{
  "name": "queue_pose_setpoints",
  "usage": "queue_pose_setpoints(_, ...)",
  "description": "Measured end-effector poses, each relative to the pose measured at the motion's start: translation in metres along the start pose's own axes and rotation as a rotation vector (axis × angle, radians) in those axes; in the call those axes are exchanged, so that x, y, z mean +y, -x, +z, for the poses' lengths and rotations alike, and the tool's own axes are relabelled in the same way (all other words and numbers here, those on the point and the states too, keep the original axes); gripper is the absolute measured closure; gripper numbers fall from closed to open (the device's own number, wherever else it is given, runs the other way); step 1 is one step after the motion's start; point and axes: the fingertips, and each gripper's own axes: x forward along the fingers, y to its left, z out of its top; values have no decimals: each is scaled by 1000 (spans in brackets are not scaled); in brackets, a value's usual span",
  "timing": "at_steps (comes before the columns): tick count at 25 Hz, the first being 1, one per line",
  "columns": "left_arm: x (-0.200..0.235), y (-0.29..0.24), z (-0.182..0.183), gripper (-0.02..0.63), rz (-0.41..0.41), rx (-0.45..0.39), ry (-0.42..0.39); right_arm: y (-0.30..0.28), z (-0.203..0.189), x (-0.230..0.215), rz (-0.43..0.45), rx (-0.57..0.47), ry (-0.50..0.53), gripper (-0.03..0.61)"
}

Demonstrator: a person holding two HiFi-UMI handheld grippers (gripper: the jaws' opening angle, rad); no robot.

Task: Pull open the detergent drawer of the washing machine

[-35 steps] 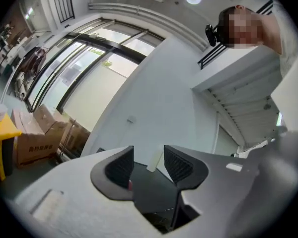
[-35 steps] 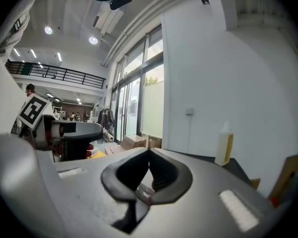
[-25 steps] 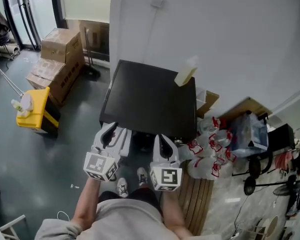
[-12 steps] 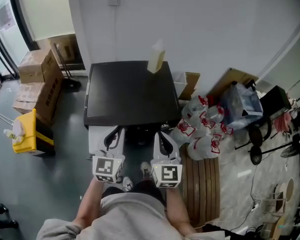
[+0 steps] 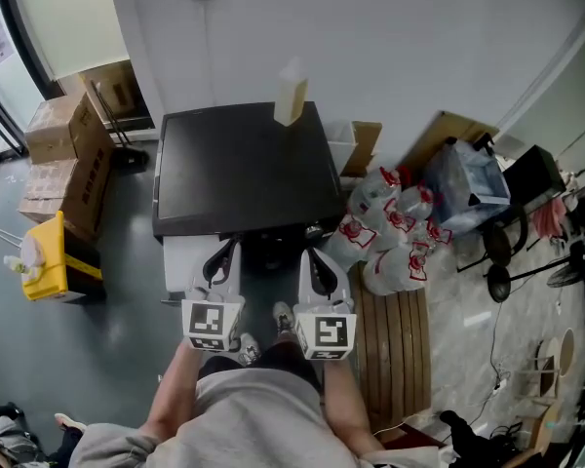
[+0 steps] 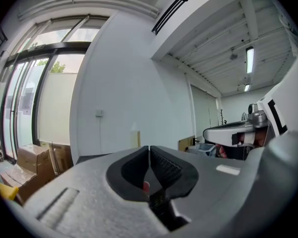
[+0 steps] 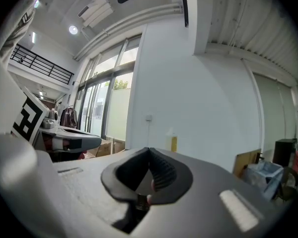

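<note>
The washing machine [image 5: 239,169] has a black top and stands against the white wall, with a pale detergent bottle [image 5: 291,96] on its back edge. A white part [image 5: 185,261], apparently the drawer, juts out under the top's front left edge. My left gripper [image 5: 220,253] hangs just right of it; its jaws have just been closing and now meet with nothing between them [image 6: 149,148]. Beside it, in front of the machine's dark middle, my right gripper [image 5: 317,261] is also shut and empty [image 7: 149,150]. Both point level at the wall.
Cardboard boxes [image 5: 63,154] and a yellow container [image 5: 54,256] stand on the floor to the left. White bags with red print [image 5: 390,237] lie to the right of the machine, above a slatted wooden board [image 5: 395,349]. The person's shoes [image 5: 283,318] show below the grippers.
The left jaws have gone from apart to shut. Both grippers have drawn back from the machine's front edge, and more of the white part now shows under the top.
</note>
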Motion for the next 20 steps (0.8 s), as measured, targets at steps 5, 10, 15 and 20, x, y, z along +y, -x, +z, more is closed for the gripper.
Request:
queue_pose_setpoints(5, 4, 1, 2, 595, 22, 2, -15, -3, -1, 1, 10, 4, 6, 574)
queue_pose_setpoints(10, 6, 1, 0, 598, 33, 6, -16, -6, 2, 6, 28, 1, 9, 574)
queue_pose_setpoints(15, 8, 1, 0, 601, 35, 10, -13, -7, 2, 7, 34, 3, 13, 574)
queue_pose_setpoints(20, 6, 0, 0, 601, 40, 12, -18, -8, 1, 4, 35, 1, 12, 574)
